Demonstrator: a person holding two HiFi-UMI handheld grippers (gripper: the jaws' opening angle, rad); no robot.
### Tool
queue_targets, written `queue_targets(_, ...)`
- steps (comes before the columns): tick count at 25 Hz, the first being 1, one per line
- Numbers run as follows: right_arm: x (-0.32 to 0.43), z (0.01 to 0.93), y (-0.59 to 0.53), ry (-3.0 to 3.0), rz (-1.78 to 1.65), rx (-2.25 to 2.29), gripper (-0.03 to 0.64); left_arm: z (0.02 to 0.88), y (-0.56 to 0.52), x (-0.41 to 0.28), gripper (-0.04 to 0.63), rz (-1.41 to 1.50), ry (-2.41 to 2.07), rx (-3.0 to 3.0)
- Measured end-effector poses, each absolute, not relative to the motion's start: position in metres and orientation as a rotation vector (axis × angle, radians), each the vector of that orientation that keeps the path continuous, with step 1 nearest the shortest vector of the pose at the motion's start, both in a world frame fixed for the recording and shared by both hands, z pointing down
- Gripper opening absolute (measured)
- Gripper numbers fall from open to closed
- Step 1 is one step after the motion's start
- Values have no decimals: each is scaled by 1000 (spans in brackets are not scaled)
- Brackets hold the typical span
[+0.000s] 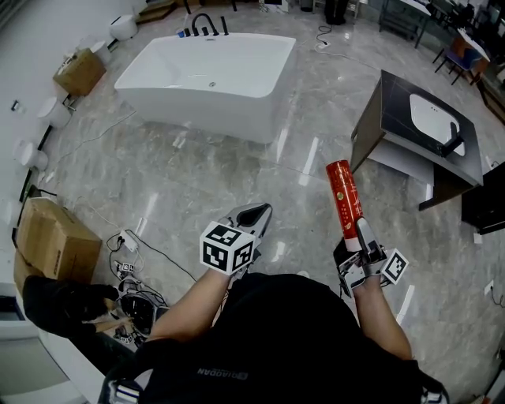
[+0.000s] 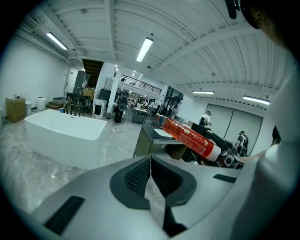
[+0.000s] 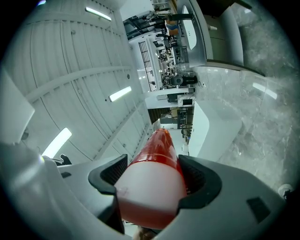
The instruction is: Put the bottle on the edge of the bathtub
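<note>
A tall red bottle (image 1: 344,198) with a white cap end is clamped in my right gripper (image 1: 361,237), jaws shut on its lower part; it points forward and up. The right gripper view has the bottle (image 3: 155,176) filling the space between the jaws. From the left gripper view the same bottle (image 2: 191,137) shows at the right. My left gripper (image 1: 254,215) is shut and holds nothing, with its pads (image 2: 140,180) pressed together. The white bathtub (image 1: 205,75) stands far ahead on the marble floor, with a broad flat rim (image 1: 158,92); it also shows as the tub (image 2: 63,133) at left.
A dark vanity cabinet with a white sink (image 1: 426,130) stands at the right. Cardboard boxes (image 1: 49,241) and tangled cables (image 1: 130,268) lie at the left. A black tap (image 1: 203,24) stands behind the tub. People (image 2: 241,140) stand far off.
</note>
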State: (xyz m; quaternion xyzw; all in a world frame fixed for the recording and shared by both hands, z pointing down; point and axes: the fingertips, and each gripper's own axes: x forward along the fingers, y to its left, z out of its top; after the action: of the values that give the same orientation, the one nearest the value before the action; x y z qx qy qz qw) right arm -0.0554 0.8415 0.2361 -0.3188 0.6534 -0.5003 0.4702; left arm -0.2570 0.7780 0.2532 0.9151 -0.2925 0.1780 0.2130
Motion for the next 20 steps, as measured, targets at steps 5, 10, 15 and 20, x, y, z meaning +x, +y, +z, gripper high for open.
queue_targets(5,-21,234,854,1616,-1240,-772,327,251,784,-222,18,480,-833,2532)
queue_targets(10,-4,248,868,1633,-1253,-796,327,258,793,-210,18,481,-853,2525)
queue_targets(15,20,262,870,1596,-1287,-819,325,260,795,-189,18,523,-845,2523)
queue_targets(20,26,270,859,1587,-1286,-820,325,268,787,-184,18,568,-824,2523)
